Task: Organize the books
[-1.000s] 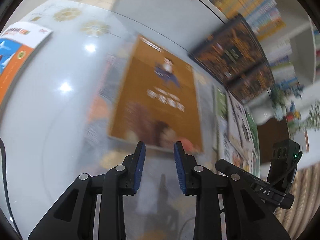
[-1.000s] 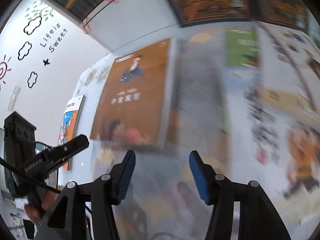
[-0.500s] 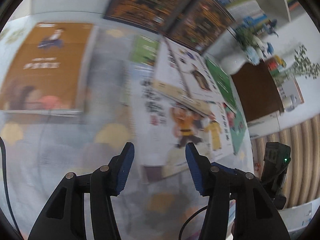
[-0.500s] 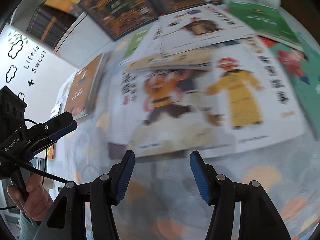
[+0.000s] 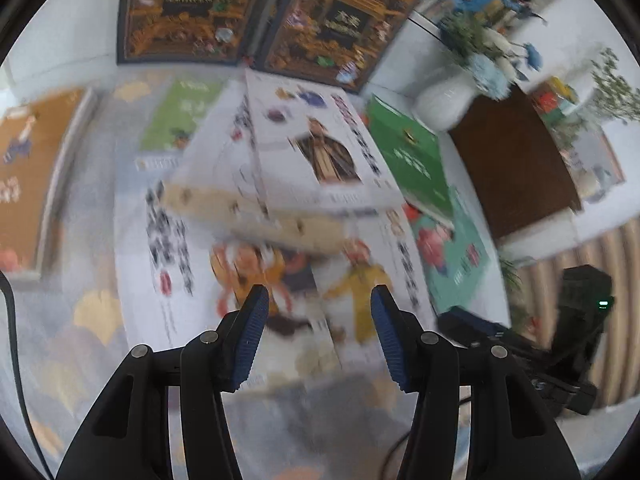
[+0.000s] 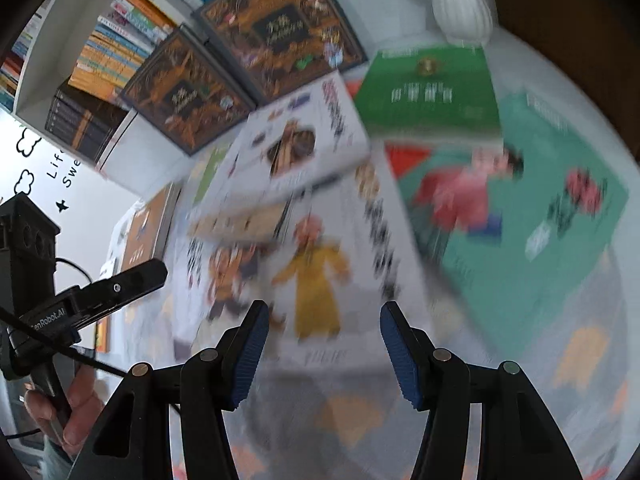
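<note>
Below both grippers, left (image 5: 316, 320) and right (image 6: 320, 328), each gaping and empty, the white picture book (image 5: 280, 280) lies flat, its long axis seemingly running away from them.

A scatter of books covers the table (image 5: 100, 360). Nearest lies the large picture book (image 5: 280, 280), flat on the tabletop. A smaller book (image 5: 320, 152) rests on its far end, with a thin book (image 5: 256, 216) sandwiched between them. To the right, a flat book (image 5: 456, 256) lies on the table with another book (image 5: 412, 156) on its far part. Left of the pile lies a thin booklet (image 5: 180, 116), and further left a separate book (image 5: 24, 168). At the far edge two large boxed volumes (image 5: 180, 12) sit side by side. A vase (image 5: 444, 100) stands at the far right. Bookshelves (image 6: 116, 44) stand behind.
</note>
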The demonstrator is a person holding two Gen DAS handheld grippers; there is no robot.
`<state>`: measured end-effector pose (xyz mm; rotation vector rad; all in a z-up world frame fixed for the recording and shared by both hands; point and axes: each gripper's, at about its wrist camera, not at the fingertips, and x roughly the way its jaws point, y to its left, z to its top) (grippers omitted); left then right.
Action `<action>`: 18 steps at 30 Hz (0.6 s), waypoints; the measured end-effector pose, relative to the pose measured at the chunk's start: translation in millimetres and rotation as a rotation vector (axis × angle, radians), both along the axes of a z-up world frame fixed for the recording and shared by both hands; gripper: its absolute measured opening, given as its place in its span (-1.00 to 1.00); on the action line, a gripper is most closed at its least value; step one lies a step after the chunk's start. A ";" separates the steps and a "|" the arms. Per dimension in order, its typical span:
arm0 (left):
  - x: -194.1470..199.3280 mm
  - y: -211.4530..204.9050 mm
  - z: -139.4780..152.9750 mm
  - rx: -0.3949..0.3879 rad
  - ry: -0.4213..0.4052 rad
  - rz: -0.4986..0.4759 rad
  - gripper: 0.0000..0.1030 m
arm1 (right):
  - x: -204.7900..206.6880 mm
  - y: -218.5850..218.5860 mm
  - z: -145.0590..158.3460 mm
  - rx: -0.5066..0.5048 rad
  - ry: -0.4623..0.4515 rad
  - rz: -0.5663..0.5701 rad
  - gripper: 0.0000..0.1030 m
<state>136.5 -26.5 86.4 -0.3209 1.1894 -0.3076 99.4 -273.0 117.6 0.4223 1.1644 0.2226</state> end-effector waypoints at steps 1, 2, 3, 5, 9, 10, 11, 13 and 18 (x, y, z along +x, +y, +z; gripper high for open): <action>7.3 -3.0 1.9 0.045 -0.011 0.016 -0.01 | 10.0 -1.5 2.7 -0.006 -0.013 0.002 0.08; 15.3 -6.3 3.1 0.095 -0.020 0.031 -0.01 | 23.7 -4.5 4.4 -0.011 -0.026 0.004 0.08; 21.9 -10.0 3.0 0.127 -0.025 0.042 -0.01 | 35.6 -6.2 5.0 -0.016 -0.031 0.000 0.08; 38.5 -11.1 -2.8 0.131 -0.015 0.062 -0.01 | 61.2 -10.3 3.8 -0.004 -0.038 -0.003 0.08; 68.4 -4.3 -23.9 0.121 0.020 0.119 -0.01 | 100.0 -12.3 -5.5 -0.004 -0.041 -0.013 0.08; 74.0 -3.3 -27.8 0.119 0.023 0.127 -0.01 | 109.9 -12.9 -9.7 -0.007 -0.041 -0.012 0.08; 79.4 -1.9 -31.5 0.115 0.028 0.130 -0.01 | 117.6 -13.1 -13.6 -0.007 -0.040 -0.009 0.08; 90.4 -0.8 -39.2 0.100 0.036 0.131 -0.01 | 130.1 -12.2 -19.5 -0.006 -0.062 -0.001 0.08; 108.5 2.3 -57.2 0.100 0.051 0.146 -0.01 | 154.4 -6.5 -32.5 -0.108 -0.092 -0.003 -0.05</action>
